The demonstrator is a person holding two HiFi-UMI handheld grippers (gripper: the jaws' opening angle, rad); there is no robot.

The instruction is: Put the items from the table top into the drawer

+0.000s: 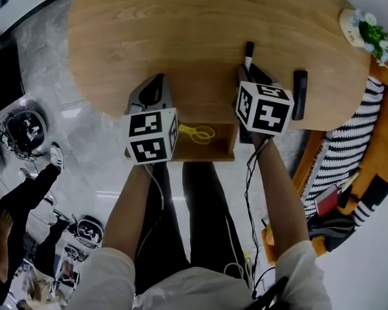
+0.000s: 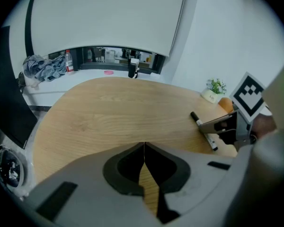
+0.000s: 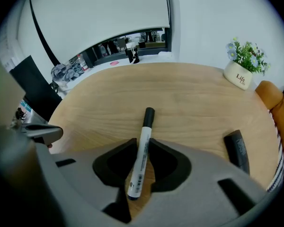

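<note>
While the left gripper [image 2: 144, 145] hangs over the near edge of the oval, light-wood tabletop [image 1: 200, 24] with its jaws pressed together and nothing between them, the right gripper [image 3: 142, 142] points down beside it with its jaws clamped on the white-barrelled marker with a black cap [image 3: 141, 155]. That marker lies along the jaws, cap end pointing away across the wood.

Counting what I can see: two grippers, one marker, one black oblong object [image 1: 299, 94] lying on the tabletop just to the right of the right gripper, and one pair of yellow-handled scissors [image 1: 197, 133]. The scissors lie inside the open wooden drawer [image 1: 181, 155], which is pulled out under the table's near edge, between the two grippers. One small white pot of pale flowers and green leaves [image 1: 365, 30] stands at the far right edge of the tabletop, well apart from everything else.

Beyond the table the floor is grey, polished stone [image 1: 71, 166]. A black-and-white striped cushion [image 1: 349, 141] sits on orange seating to the right, and another person in dark clothing [image 1: 26, 192] is off to the left. A white wall rises behind the table.
</note>
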